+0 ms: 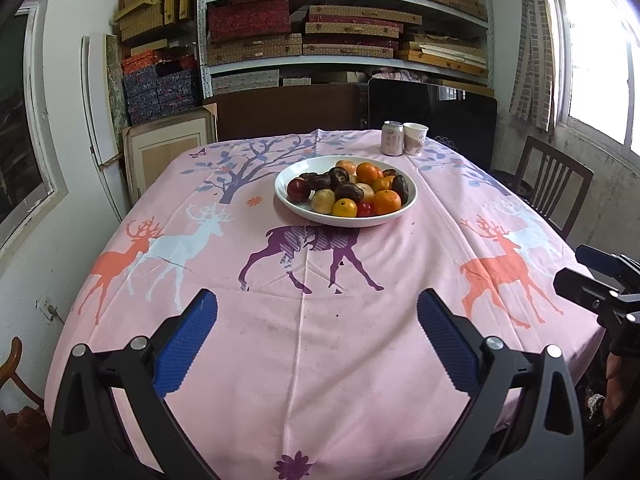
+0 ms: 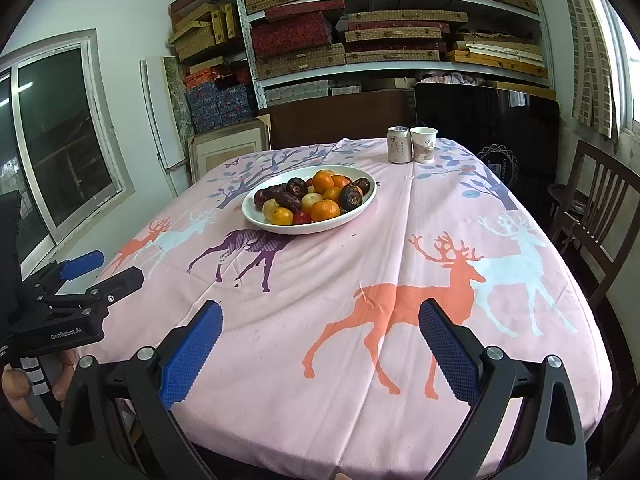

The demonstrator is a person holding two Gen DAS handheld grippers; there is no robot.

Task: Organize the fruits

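Note:
A white bowl [image 1: 296, 206] [image 2: 260, 220] stands mid-table, heaped with fruit: oranges [image 1: 386, 202] [image 2: 325, 210], dark brown fruits [image 1: 348, 191] [image 2: 351, 197], a red one [image 1: 298, 190], pale yellow ones [image 1: 323, 201]. My left gripper [image 1: 318, 312] hovers open over the near table edge, well short of the bowl, nothing between its blue pads. My right gripper [image 2: 320, 320] is also open and empty, over the near right part of the cloth. Each gripper shows at the side of the other's view: the right gripper [image 1: 592, 280], the left gripper [image 2: 92, 276].
A pink deer-print tablecloth [image 1: 280, 340] [image 2: 400, 260] covers the table. A drink can [image 1: 392, 138] [image 2: 399, 145] and paper cup [image 1: 415, 138] [image 2: 424, 145] stand at the far edge. A wooden chair [image 2: 592, 220] is at the right; shelves of boxes [image 1: 340, 20] behind. A hand [image 2: 16, 392] holds the left gripper's handle.

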